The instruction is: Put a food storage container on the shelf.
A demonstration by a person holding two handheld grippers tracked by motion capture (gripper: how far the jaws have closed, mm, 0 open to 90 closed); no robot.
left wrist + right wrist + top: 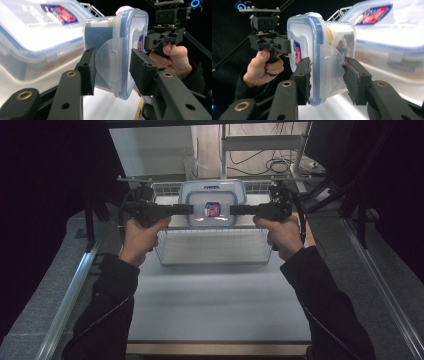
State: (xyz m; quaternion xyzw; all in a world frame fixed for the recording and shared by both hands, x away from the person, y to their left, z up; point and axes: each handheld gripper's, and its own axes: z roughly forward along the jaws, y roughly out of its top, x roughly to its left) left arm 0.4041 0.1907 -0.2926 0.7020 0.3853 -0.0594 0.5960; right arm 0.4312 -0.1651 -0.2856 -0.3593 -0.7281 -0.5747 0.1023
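Step in hand, as I read it: a two-handed lift of the small lidded container point(212, 209) over the wire basket point(215, 251), either coming out of it or going in; can't tell which. Going left to right in the high view: the left gripper point(189, 210) comes in level from the left and clamps the container's left end. The left gripper view shows its pads either side of the side latch flap point(110, 66), lid rim against one pad, tub body against the other, so it's closed on the box. In the middle, the small container hangs between both tools, lid with the red-blue label point(213, 209) facing up, clear of the basket floor as far as I can judge. Just behind or under it sits a bigger lidded container point(214, 188) at the basket's far end, touching or apart not clear. On the right, the right gripper point(233, 210) mirrors the left one, jaws closed on the opposite latch flap point(332, 72). The next move calls for both hands to travel together, level and at equal squeeze, so the box doesn't tilt or slip out of the end grips, and to clear the basket rim and the bigger box.
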